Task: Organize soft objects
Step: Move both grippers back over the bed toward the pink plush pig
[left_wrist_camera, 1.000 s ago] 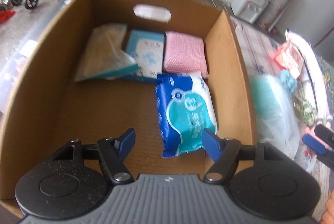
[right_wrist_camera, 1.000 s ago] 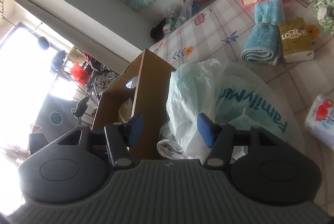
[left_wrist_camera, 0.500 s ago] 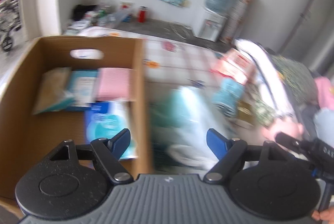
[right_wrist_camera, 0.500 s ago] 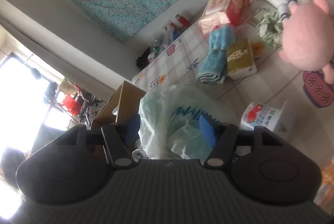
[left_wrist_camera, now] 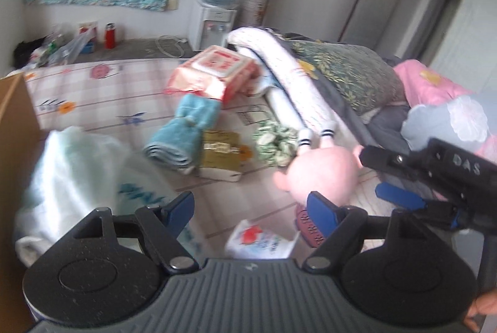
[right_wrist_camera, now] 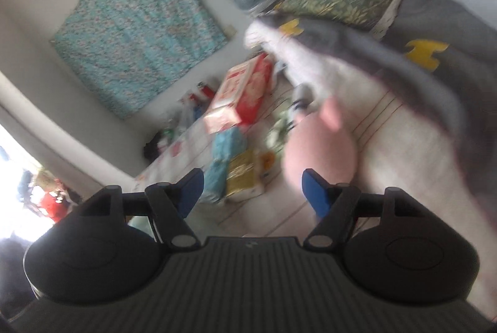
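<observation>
Over the checked mat (left_wrist_camera: 108, 97), hovering with the left gripper (left_wrist_camera: 250, 204): jaws wide apart, just been opening, nothing between the pads. Much the same at the right gripper (right_wrist_camera: 253, 182): jaws apart, just been opening further, empty, aimed toward the pink plush toy (left_wrist_camera: 320, 171), probably the next pick.

Loose on the mat, well apart from the cardboard box (left_wrist_camera: 12, 146) at the left edge: rolled blue towel (left_wrist_camera: 183, 134), gold tissue pack (left_wrist_camera: 220, 156) touching it, pink wipes pack (left_wrist_camera: 214, 69) beyond, green patterned cloth (left_wrist_camera: 273, 140) beside the plush, strawberry-print pack (left_wrist_camera: 261, 239) nearest the left pads. Probably laid out singly so as to be taken one at a time. Probably spread this wide to take in bulky, yielding shapes.

From the left wrist only: box wall, pale plastic bag (left_wrist_camera: 71, 171) slumped just beside it, strawberry pack, and the right tool seen from outside, reaching in from the right.

From the right wrist only: plush up close, just past one pad, under a grey blanket (right_wrist_camera: 403, 59). Too blurred to tell whether touching.
</observation>
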A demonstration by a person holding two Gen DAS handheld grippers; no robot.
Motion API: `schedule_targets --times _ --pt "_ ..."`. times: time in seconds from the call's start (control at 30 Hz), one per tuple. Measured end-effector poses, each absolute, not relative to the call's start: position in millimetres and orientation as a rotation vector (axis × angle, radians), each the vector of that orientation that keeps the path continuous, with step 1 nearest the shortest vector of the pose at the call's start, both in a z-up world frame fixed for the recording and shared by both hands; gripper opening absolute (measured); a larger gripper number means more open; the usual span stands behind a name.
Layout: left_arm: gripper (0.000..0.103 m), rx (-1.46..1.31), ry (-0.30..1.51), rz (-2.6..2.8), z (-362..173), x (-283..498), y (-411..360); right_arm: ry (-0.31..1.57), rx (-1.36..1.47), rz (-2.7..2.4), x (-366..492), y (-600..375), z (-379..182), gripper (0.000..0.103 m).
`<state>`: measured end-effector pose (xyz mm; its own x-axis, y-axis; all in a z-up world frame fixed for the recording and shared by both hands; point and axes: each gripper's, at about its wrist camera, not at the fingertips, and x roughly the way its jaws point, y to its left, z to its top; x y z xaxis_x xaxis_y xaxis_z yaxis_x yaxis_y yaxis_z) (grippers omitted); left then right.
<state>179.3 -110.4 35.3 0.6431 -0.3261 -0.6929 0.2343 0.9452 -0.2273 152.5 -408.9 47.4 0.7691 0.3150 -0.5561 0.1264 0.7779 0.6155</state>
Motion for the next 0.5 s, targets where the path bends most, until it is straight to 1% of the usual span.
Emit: schedule_targets --times 0.13,0.4,0.5 --pt "0.081 -0.112 0.815 -0.362 19 184 -133 0.754 0.626 0.044 181 -426 34 0.074" --pt "0.081 -0.118 0.843 -0.398 -11 193 -134 0.88 0.504 0.023 236 -423 1 0.074" --pt "0.081 -0.103 0.84 -0.417 -15 194 -131 0.912 0.558 0.066 240 -421 -4 0.075"
